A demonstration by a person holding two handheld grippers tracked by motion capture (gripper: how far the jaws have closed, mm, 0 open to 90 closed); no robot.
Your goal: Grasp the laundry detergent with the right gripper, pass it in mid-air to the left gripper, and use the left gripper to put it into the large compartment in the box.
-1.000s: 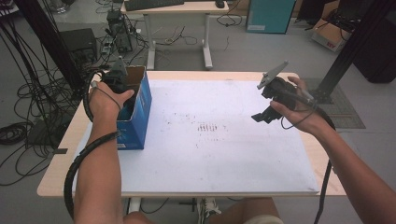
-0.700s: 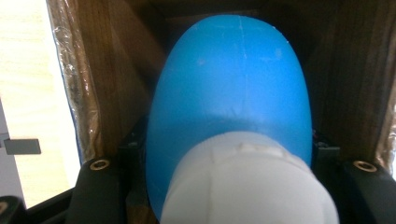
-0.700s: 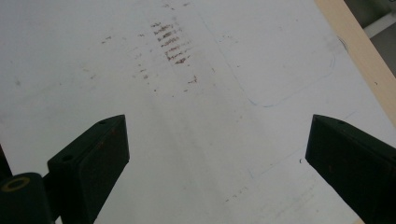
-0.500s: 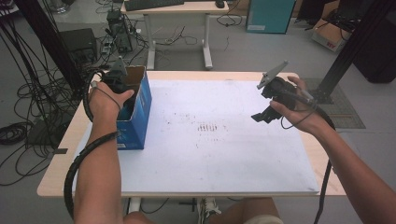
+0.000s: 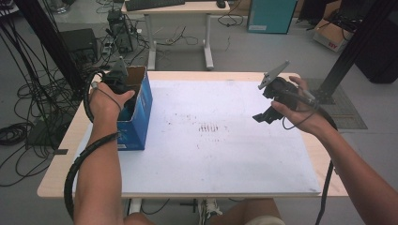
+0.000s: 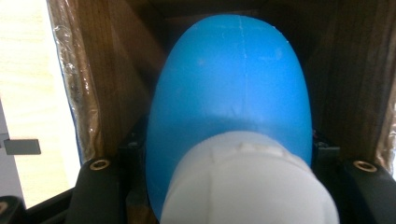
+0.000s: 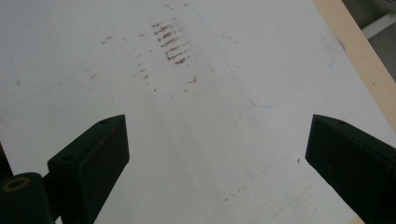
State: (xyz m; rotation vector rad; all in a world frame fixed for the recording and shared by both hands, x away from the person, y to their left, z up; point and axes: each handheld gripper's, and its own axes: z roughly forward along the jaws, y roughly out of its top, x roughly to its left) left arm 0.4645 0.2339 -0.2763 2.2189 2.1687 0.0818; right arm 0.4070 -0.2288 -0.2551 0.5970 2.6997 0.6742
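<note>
- Left gripper (image 5: 123,89) sits down in the blue box (image 5: 139,117) at the table's (image 5: 56,173) left edge, jaws clamped on a blue-and-white bottle (image 6: 231,116), or what looks like one.
- Bottle is inside the box, between brown cardboard walls.
- Right gripper (image 7: 215,163) hovers over the white sheet (image 5: 225,154), jaws wide apart, nothing between.
</note>
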